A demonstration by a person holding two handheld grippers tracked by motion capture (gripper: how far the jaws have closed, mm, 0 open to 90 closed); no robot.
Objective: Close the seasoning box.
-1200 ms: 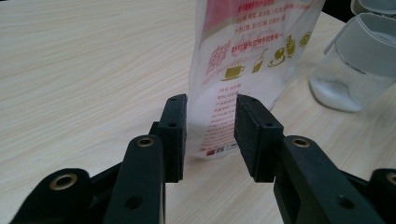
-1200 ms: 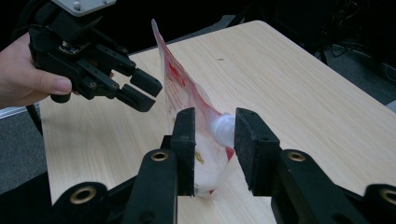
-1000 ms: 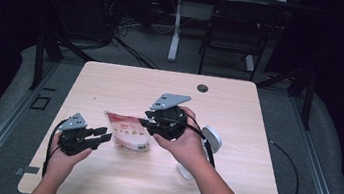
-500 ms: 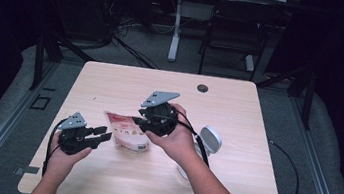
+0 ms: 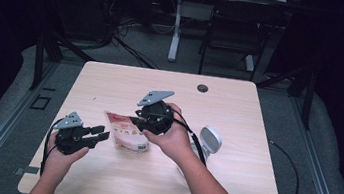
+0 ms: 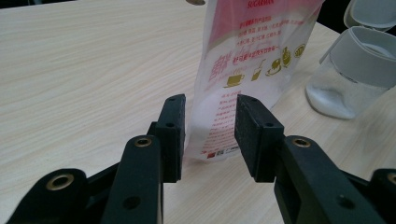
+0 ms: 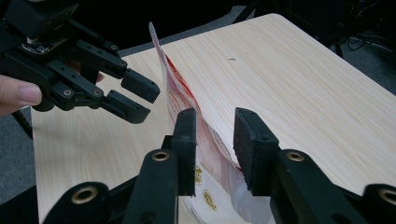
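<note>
Both grippers were matt black plastic. The left gripper (image 5: 99, 134) carried a grey three-cornered plate on top, and a black cable looped from its rear. The right gripper (image 5: 138, 118) bore the same grey plate, with a black cable trailing behind it. Each jaw ended in a flat rectangular pad, with brass-ringed holes at the linkage pivots. The forearms were bare, without sleeves.

Light wood desk (image 5: 111, 84) with a cable grommet (image 5: 203, 88) near the far edge. On it: a red-and-white pouch (image 5: 126, 132) and, near that, a clear jar (image 5: 208, 141) with a grey lid.
</note>
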